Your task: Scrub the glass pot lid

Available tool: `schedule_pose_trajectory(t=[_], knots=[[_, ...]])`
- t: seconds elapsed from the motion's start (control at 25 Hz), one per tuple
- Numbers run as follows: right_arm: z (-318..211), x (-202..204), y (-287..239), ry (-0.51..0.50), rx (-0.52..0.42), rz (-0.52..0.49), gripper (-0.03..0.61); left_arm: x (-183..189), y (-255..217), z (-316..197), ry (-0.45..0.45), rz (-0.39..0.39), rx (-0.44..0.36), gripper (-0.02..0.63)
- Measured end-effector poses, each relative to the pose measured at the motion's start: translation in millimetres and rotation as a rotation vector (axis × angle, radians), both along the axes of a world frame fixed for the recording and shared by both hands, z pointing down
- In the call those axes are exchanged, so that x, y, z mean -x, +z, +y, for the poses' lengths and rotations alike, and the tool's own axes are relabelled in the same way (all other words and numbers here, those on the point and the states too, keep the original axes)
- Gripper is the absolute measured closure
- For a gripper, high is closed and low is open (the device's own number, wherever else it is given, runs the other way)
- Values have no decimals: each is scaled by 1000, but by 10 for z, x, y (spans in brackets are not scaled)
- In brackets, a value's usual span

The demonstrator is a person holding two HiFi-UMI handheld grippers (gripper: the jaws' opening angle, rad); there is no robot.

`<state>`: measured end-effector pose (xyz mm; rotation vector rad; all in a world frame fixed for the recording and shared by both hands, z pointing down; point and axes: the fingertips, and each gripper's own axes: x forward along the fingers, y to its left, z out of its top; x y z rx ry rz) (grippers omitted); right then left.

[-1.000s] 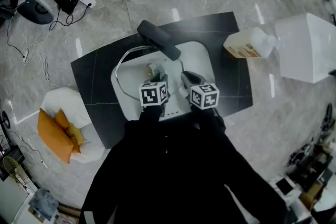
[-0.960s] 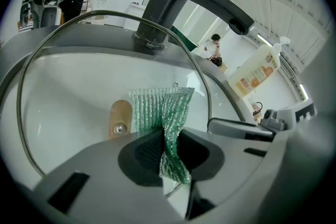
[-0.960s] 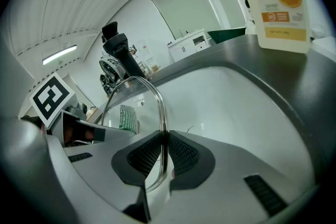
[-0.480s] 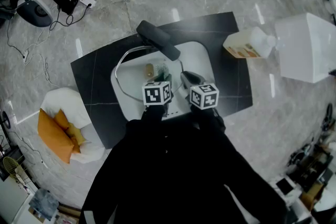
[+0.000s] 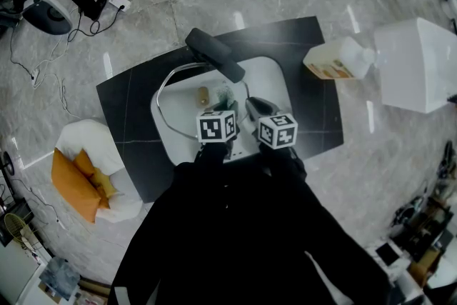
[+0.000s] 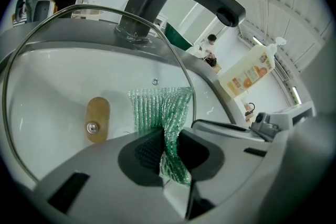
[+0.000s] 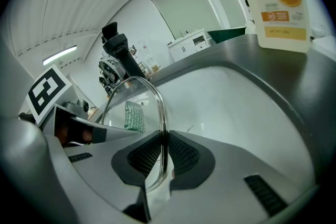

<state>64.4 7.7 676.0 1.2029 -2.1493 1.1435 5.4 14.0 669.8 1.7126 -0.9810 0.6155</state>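
Centre frame, white sink (image 5: 277, 79): left gripper (image 6: 169, 152), jaws pinching green mesh scrubber (image 6: 157, 105) against glass pot lid (image 6: 47, 97); right gripper (image 7: 163, 157), jaws clamped on lid's rim.

left hand-held gripper (image 6: 169, 148) | shifted right with green scrub pad (image 6: 160, 110) | wooden lid knob (image 5: 203, 93) uncovered

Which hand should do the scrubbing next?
Left. The left tool is shut on the green pad, which hangs right at the lid. The right tool is shut on the lid's rim, propping it up, so it should probably just hold.
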Motion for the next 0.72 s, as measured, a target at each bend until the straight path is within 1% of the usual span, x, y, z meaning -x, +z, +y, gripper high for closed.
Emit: schedule_pose_trajectory(t=[0.24,0.72], knots=[[0,4,3,2,1,3,532,-118,-24,-1,14,12,-6,549],[1,13,-4,0,3,0,532,-221,-57,2,24,41,-3,549]])
